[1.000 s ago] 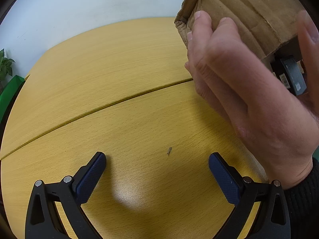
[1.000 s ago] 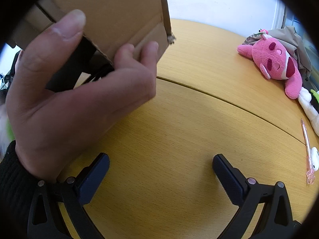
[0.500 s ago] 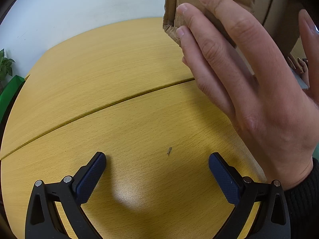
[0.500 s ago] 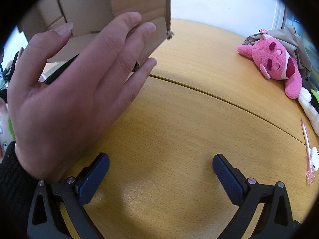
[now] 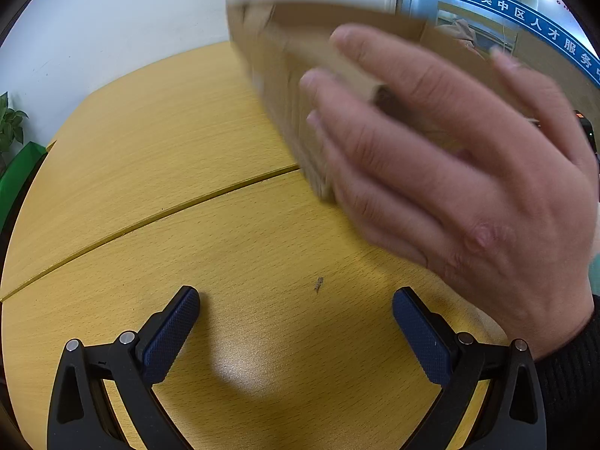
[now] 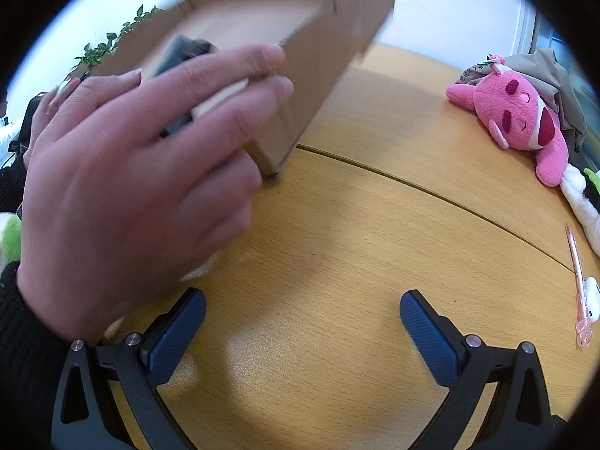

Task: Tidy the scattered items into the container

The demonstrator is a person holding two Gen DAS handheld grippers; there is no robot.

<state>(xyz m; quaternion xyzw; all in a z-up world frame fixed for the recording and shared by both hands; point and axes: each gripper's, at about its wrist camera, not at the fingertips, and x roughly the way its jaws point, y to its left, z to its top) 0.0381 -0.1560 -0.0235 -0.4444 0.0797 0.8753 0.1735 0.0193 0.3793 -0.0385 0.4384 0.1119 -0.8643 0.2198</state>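
Both grippers, left (image 5: 296, 322) and right (image 6: 303, 324), sit spread and empty. I see bare hands (image 5: 461, 191) tilting the cardboard box (image 6: 318, 63) at 11 o'clock; contents may spill.

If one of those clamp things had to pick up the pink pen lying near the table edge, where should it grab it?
Probably across the middle of the thin pink pen, coming straight down from above. It lies flat on the yellow wooden table, its barrel slim enough for the open right hand-held gripper to close across; the white object crowds its decorated end.
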